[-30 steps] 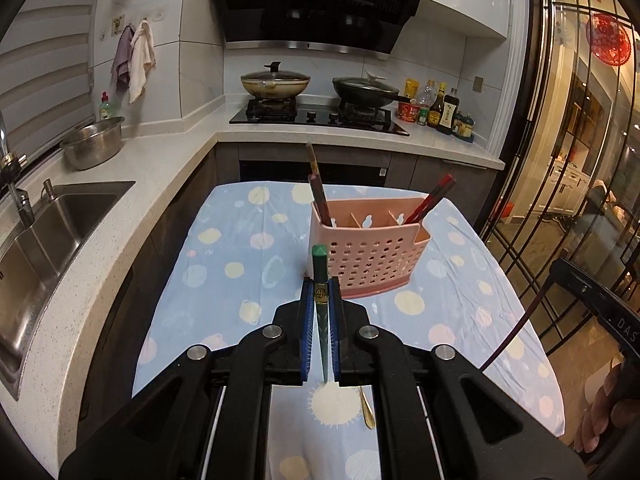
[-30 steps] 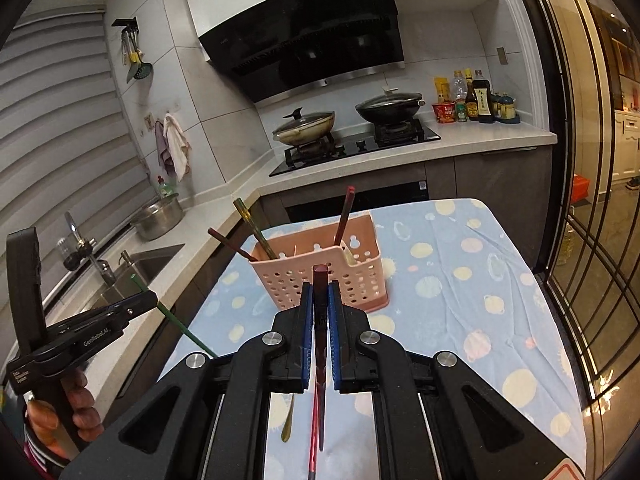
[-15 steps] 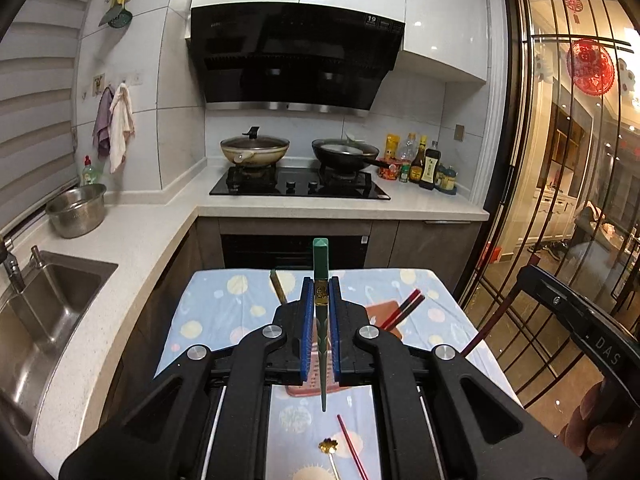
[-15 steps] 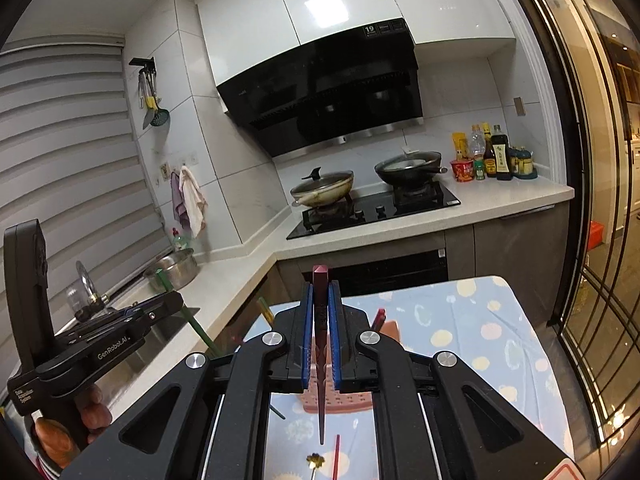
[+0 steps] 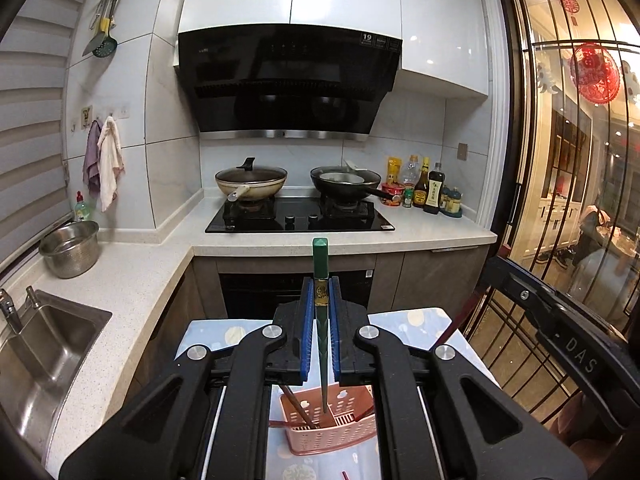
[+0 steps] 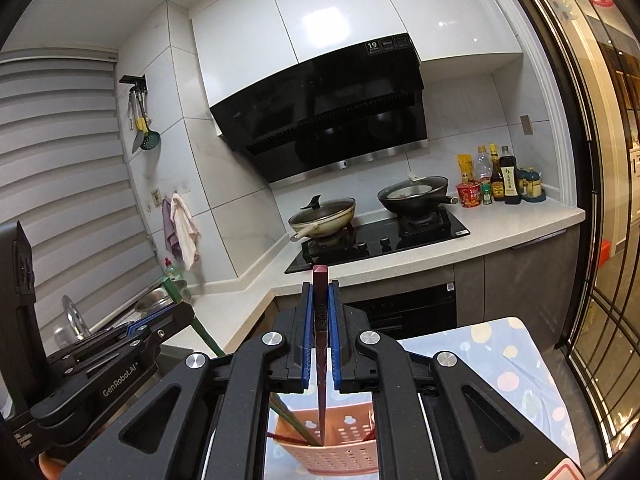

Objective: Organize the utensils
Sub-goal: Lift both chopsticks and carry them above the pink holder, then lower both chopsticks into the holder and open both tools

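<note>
Left wrist view: left claw [image 5: 320, 320] is clamped on a green chopstick [image 5: 321, 276], held upright, tip down inside the pink utensil basket [image 5: 334, 436].
Right wrist view: right claw [image 6: 320, 320] is pinched on a dark red chopstick [image 6: 321, 308], upright too, tip just inside the same basket [image 6: 340, 454].
Basket: stands on a table under a blue dotted cloth [image 5: 404, 320], with other chopsticks leaning in it.
Counter: pale speckled stone [image 5: 132, 280], L-shaped, running along the wall behind the table.
Left end of counter: steel sink [image 5: 44, 352], steel bowl [image 5: 70, 248] beside it.
Far edge: black hob [image 5: 300, 216] carrying a lidded pan [image 5: 251, 182] and a dark wok [image 5: 346, 184].
Far right corner: sauce bottles [image 5: 430, 192].
Above: black hood [image 5: 288, 80], white cabinets.
Right side: barred glass door [image 5: 560, 200].
</note>
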Available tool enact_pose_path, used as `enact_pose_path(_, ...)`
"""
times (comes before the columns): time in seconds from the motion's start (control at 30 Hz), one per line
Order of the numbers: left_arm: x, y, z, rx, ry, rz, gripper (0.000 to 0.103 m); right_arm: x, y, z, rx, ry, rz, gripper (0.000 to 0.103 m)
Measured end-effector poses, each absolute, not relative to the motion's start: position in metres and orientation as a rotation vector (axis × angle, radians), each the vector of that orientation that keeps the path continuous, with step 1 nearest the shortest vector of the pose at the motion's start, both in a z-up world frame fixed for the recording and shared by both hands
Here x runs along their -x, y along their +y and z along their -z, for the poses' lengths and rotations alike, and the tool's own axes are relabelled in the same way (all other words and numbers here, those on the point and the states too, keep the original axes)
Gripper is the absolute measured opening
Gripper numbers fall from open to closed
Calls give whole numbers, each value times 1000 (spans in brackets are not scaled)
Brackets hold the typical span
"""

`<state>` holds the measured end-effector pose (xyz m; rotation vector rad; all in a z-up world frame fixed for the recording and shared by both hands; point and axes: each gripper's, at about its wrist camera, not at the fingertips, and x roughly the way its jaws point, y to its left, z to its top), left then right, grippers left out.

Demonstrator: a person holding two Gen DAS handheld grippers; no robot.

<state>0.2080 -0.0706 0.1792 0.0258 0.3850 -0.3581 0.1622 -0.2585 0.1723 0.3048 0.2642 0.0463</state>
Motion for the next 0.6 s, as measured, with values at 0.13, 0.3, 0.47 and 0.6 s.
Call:
enact_pose_path(0.13, -220, -70, -168, -24, 415, 352, 7, -181, -256, -162, -295, 293, -31, 7)
enact_pose_path(0.3, -231, -67, -153, -18, 453, 343, 7, -199, -260, -145, -296, 340, -8, 7)
enact_pose_path(0.47, -236, -68, -140, -15, 487, 341, 7, -211, -261, -127, -298, 388, 3, 7)
enact_pose_path(0.6, -239, -69, -133, -17, 504, 340, 7, -214, -259, -118, -296, 406, 6, 7)
